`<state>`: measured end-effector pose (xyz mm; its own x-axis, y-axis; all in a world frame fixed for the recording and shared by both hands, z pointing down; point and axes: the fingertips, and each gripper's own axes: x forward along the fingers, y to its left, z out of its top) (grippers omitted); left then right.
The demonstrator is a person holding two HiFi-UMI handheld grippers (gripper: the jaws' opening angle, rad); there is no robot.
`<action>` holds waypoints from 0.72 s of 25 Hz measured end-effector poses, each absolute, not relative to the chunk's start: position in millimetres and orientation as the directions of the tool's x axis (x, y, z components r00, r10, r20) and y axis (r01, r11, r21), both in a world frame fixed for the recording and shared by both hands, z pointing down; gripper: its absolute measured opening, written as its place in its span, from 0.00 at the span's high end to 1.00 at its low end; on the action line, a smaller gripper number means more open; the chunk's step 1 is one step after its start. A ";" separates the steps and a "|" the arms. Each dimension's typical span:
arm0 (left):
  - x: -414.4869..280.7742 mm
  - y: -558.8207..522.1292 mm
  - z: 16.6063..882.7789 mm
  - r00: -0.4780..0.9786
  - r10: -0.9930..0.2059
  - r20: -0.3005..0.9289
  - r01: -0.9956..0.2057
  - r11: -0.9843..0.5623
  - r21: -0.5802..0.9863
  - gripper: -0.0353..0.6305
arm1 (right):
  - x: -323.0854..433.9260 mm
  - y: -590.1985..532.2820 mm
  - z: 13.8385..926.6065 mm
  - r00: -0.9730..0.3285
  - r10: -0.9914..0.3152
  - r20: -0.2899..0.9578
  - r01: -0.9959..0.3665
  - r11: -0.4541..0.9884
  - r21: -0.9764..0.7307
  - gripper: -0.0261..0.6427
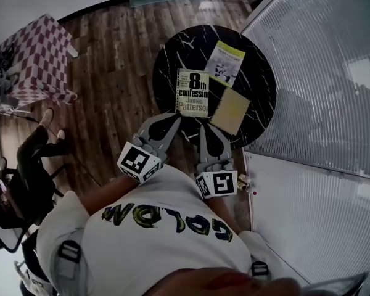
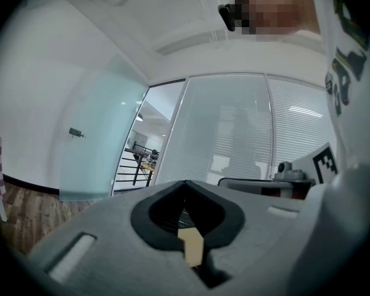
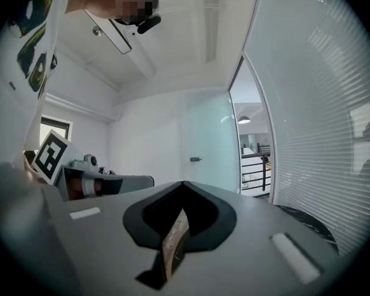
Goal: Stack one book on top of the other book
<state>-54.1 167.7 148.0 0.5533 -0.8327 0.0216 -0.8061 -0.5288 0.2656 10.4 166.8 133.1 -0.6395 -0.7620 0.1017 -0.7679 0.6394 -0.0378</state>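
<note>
On a round black marble table [image 1: 262, 97] in the head view lie three books. The nearest is the "8th confession" book [image 1: 193, 92]. To its right lies a plain yellow book [image 1: 231, 110], and a yellow-green book [image 1: 226, 63] sits further back. My left gripper [image 1: 174, 119] is shut and empty, its tip at the table's near edge, just below the "8th confession" book. My right gripper [image 1: 205, 128] is shut and empty beside it, near the yellow book's corner. Both gripper views show closed jaws, left gripper [image 2: 185, 182] and right gripper [image 3: 184, 184], pointing level across the room, with no book in sight.
A glass wall with white blinds [image 1: 320, 73] runs close along the table's right side. A table with a red-checked cloth [image 1: 37, 54] and a dark chair [image 1: 12, 196] stand at the left on the wooden floor [image 1: 111, 85].
</note>
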 end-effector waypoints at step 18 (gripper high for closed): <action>-60.4 71.4 151.3 0.635 -0.772 0.034 -0.747 -0.603 0.279 0.94 | 8.3 71.8 139.4 -0.551 -0.825 0.125 -0.834 0.551 -0.041 0.96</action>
<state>-60.4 71.4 151.3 0.6351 -0.7717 0.0336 -0.7474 -0.6030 0.2791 8.3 71.8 139.4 -0.5514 -0.8249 0.1249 -0.8336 0.5509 -0.0414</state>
